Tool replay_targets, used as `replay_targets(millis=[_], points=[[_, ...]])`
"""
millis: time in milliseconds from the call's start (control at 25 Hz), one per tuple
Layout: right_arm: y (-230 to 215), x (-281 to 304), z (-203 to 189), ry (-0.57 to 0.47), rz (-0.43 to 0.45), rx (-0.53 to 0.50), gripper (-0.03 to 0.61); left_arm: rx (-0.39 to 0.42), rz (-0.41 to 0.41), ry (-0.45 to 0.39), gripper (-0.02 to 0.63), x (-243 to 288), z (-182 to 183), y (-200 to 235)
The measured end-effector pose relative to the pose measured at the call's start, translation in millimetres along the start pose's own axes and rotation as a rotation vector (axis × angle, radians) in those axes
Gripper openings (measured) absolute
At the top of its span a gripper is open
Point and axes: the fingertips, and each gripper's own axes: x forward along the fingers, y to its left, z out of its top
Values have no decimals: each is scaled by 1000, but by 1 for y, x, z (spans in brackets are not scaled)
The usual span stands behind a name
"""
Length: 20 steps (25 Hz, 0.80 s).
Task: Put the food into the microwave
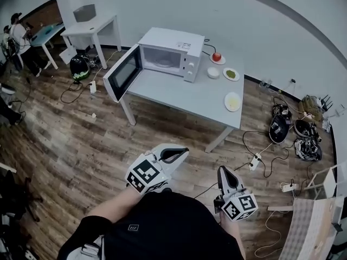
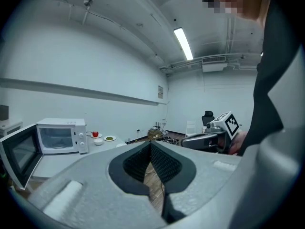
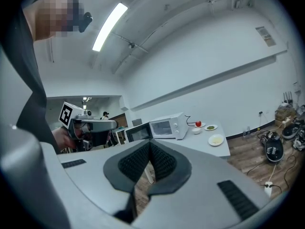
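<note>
Head view: on my left gripper and right gripper, jaws are pressed together, empty. Far plate is likely rigid and brittle; grip its rim.

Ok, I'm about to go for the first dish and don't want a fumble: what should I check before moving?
1. The microwave has its door open: ok.
2. Inside of the microwave free: cannot tell.
3. The plate of yellow food near the table edge, nothing over it: ok.
4. The left claw and right claw empty: ok.
5. Both open for a grasp: not ok, shut.
6. Table within reach: not ok, floor lies between.
</note>
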Motion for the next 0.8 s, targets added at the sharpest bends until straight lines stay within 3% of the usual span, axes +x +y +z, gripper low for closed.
replay_targets(millis=[400,800], points=[[-2,89,6,42,42,-22,9,-11,-45,30,6,21,-14,64],[-58,134,6,63,52,27,9,-45,-13,56,6,77,-22,113]])
